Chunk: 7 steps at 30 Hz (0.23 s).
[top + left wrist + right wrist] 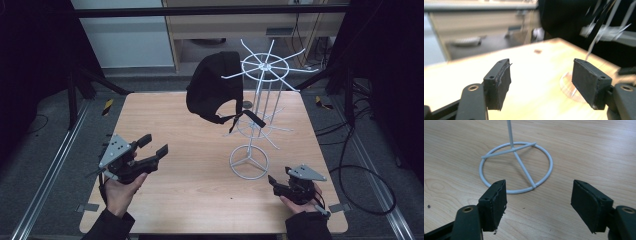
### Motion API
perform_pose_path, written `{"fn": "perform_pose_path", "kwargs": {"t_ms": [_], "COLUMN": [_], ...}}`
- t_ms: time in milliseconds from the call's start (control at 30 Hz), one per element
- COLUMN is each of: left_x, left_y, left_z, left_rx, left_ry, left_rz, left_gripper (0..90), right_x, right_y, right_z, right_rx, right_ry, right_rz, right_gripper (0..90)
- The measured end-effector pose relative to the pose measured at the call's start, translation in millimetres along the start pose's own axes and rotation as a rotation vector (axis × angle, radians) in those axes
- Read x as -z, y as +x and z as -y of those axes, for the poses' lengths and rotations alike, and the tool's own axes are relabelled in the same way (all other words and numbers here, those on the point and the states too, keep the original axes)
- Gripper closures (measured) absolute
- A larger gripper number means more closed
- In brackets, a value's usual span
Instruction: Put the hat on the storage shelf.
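Nearest, at five o'clock on the wooden table (200, 185): right gripper (278, 184), jaws spread wide, grasping nothing, aimed at the ring base (516, 167) of the white wire rack (260, 90). At eight o'clock: left gripper (153, 146), likewise released and empty. Farthest, at twelve o'clock: black cap (214, 85) hanging on a rack arm.

Light wood worktop (170, 195) fills the middle of the frame; white wire rack (260, 100) stands right of centre, its ring base (248, 161) flat on the wood; small dark spot (247, 104) sits behind it, toward the upper edge.
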<state>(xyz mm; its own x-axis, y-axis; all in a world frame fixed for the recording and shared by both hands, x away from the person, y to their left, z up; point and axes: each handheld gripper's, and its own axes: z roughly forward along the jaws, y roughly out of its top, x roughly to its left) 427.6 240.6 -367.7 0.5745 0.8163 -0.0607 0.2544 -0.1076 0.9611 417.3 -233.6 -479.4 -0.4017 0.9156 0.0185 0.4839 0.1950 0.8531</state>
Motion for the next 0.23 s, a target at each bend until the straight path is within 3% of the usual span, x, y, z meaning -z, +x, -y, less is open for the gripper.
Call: {"fn": "perform_pose_path", "kwargs": {"t_ms": [33,67,167,233], "left_x": [-1.6,-3.6,-3.7,-3.8], "left_y": [5.8,18.0,21.3,30.4], "left_z": [12.0,36.9,43.3,61.5], "left_rx": [0.009,0.030,0.037,0.053], "left_ry": [0.032,0.097,0.115,0.160], "left_rz": [-0.019,-0.058,-0.065,-0.093], "left_gripper": [30.2,29.9,29.0,28.4], "right_x": [0.6,0.2,0.1,0.6], "right_y": [-0.2,-2.4,-4.2,-5.3], "right_z": [-0.1,0.7,1.7,2.1], "right_rx": [-0.011,-0.010,-0.013,-0.023], "right_ry": [0.002,-0.001,0.000,0.002], "right_rz": [-0.001,0.005,0.012,0.014], "right_gripper": [26.3,25.1,24.2,23.6]}}
